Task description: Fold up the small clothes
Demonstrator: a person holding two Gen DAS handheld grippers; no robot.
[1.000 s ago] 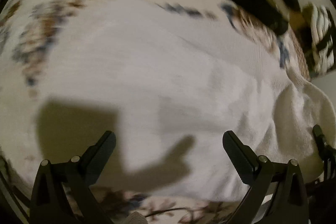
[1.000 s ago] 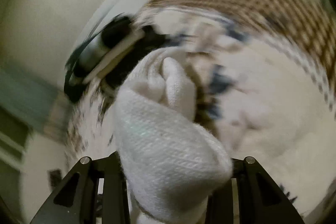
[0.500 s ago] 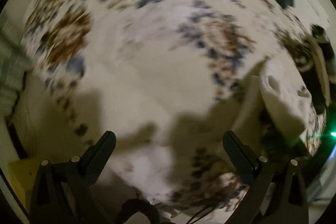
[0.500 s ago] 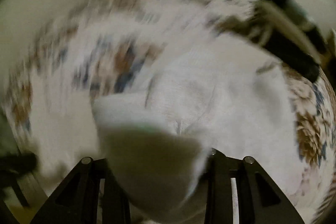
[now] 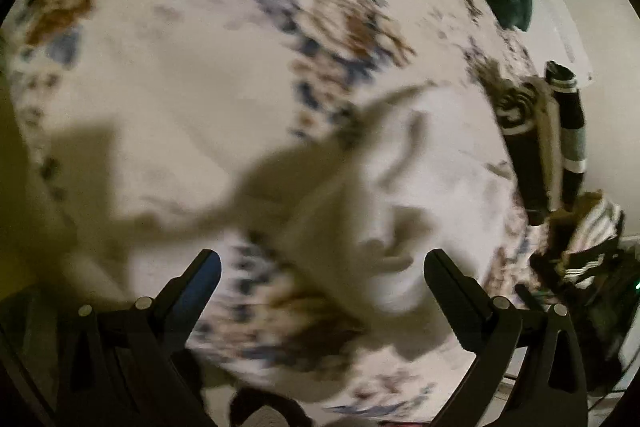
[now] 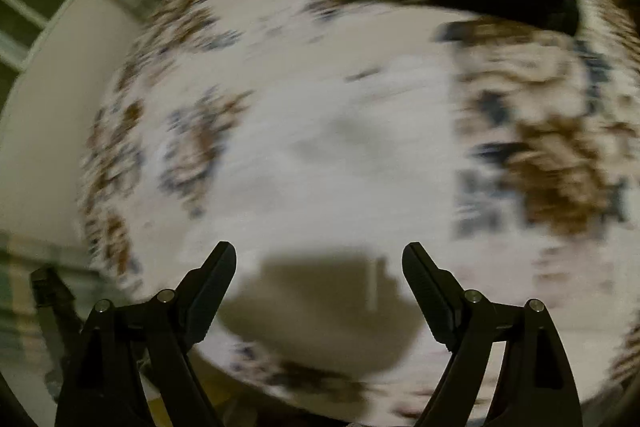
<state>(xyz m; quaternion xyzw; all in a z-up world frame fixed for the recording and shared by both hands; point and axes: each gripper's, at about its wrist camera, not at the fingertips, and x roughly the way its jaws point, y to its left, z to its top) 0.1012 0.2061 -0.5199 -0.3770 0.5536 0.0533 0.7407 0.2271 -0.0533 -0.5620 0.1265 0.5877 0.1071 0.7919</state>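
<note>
A white garment (image 5: pixel 416 187) lies crumpled on the floral bedspread (image 5: pixel 168 79), nearer its right edge. The left gripper (image 5: pixel 322 269) hangs above it, spread wide, holding nothing. The right gripper (image 6: pixel 319 263) is likewise parted and empty over the garment.

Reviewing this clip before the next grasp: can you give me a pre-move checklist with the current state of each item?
1. Left gripper open, nothing held: ok.
2. Right gripper open, nothing held: ok.
3. White garment lying on the patterned cloth, free of both grippers: ok.
4. Garment folded flat: not ok, it looks rumpled with raised creases.
5. Garment edges and corners clear enough to choose a grasp point: cannot tell, both views are blurred.
6. Striped clothes at the right edge apart from the garment: ok.
</note>
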